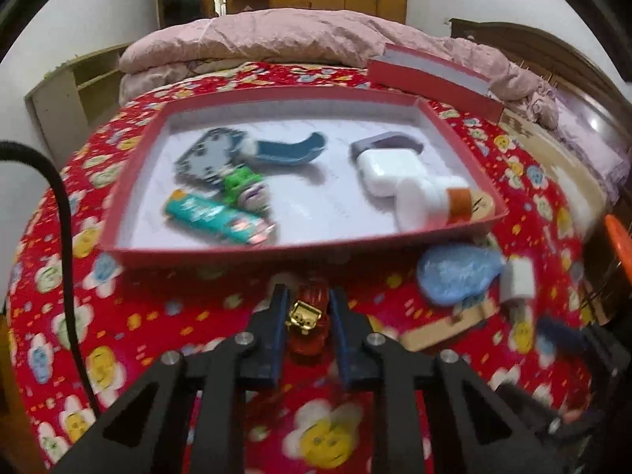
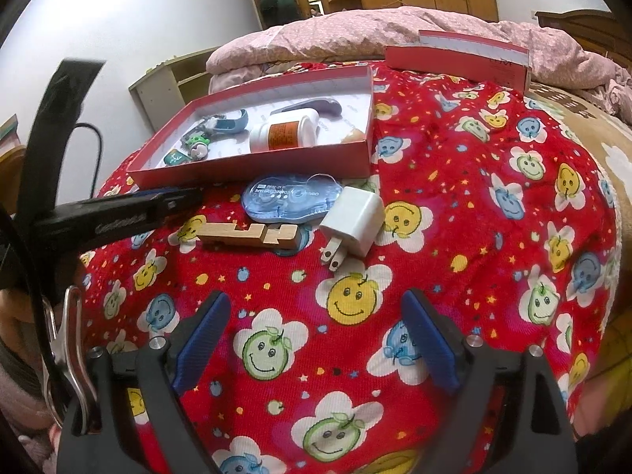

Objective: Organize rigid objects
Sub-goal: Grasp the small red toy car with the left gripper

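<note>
My left gripper (image 1: 308,308) is shut on a small red see-through lighter (image 1: 310,318) with a gold top, just above the red flowered cloth (image 1: 158,316) in front of the red box (image 1: 300,251). The box holds a teal lighter (image 1: 217,219), a green toy (image 1: 247,191), a blue curved piece (image 1: 292,150), a white charger case (image 1: 389,170) and a white bottle (image 1: 430,201). My right gripper (image 2: 316,335) stands open over bare cloth. Ahead of it lie a white plug adapter (image 2: 353,221), a wooden block (image 2: 249,235) and a blue tape dispenser (image 2: 288,193).
The box's red lid (image 2: 458,59) stands on edge at the back right, against a pink quilt (image 2: 335,31). A black cable (image 1: 63,205) hangs at the left. One black finger (image 2: 173,199) of the left gripper reaches in beside the box's near wall (image 2: 252,166).
</note>
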The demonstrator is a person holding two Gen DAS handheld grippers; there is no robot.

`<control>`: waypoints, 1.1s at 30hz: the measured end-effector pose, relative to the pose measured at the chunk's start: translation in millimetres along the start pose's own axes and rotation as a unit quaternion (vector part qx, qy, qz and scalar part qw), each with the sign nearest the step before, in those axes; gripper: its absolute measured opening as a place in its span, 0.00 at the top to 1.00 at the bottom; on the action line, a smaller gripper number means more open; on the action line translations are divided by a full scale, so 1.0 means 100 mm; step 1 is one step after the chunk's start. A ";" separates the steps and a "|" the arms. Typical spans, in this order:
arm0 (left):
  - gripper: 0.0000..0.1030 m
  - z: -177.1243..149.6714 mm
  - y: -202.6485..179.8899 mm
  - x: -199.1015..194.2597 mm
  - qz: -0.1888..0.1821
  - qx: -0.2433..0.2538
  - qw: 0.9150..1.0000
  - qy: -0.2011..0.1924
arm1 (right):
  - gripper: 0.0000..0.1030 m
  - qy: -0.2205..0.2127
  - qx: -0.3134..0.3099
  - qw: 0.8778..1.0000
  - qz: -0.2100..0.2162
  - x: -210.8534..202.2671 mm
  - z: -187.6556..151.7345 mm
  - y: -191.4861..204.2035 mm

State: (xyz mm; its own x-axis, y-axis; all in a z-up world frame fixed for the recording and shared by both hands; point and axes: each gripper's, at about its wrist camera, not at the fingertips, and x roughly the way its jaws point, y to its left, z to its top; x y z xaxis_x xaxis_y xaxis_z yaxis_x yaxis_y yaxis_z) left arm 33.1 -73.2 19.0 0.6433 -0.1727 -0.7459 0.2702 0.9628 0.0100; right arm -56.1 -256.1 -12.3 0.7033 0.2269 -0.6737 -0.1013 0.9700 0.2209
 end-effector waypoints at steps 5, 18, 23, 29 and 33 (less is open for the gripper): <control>0.79 -0.15 0.20 -0.07 0.020 -0.007 1.000 0.002 | 0.11 0.001 -0.003 1.000 -0.005 0.01 0.00 0.01; 0.78 -0.33 0.37 -0.20 -0.002 -0.026 1.000 -0.004 | 0.11 0.006 -0.019 0.999 -0.028 0.04 0.00 0.07; 0.79 -0.33 0.38 -0.20 -0.007 -0.029 1.000 -0.009 | 0.20 0.004 -0.002 1.000 -0.023 0.00 0.01 0.02; 0.79 -0.35 0.39 -0.21 -0.007 -0.026 1.000 -0.013 | 0.22 -0.004 0.009 0.999 -0.043 -0.04 0.17 -0.05; 0.79 -0.36 0.39 -0.21 -0.011 -0.028 0.999 -0.015 | 0.32 -0.005 0.010 0.999 -0.053 0.05 0.32 -0.02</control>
State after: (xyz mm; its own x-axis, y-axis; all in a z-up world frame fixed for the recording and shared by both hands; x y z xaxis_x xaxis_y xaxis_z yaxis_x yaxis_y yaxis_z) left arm 4.3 -24.5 11.4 0.6596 -0.2000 -0.7245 0.2446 0.9686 -0.0446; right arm -29.8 -259.9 6.5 0.7170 0.1220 -0.6863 -0.0119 0.9866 0.1629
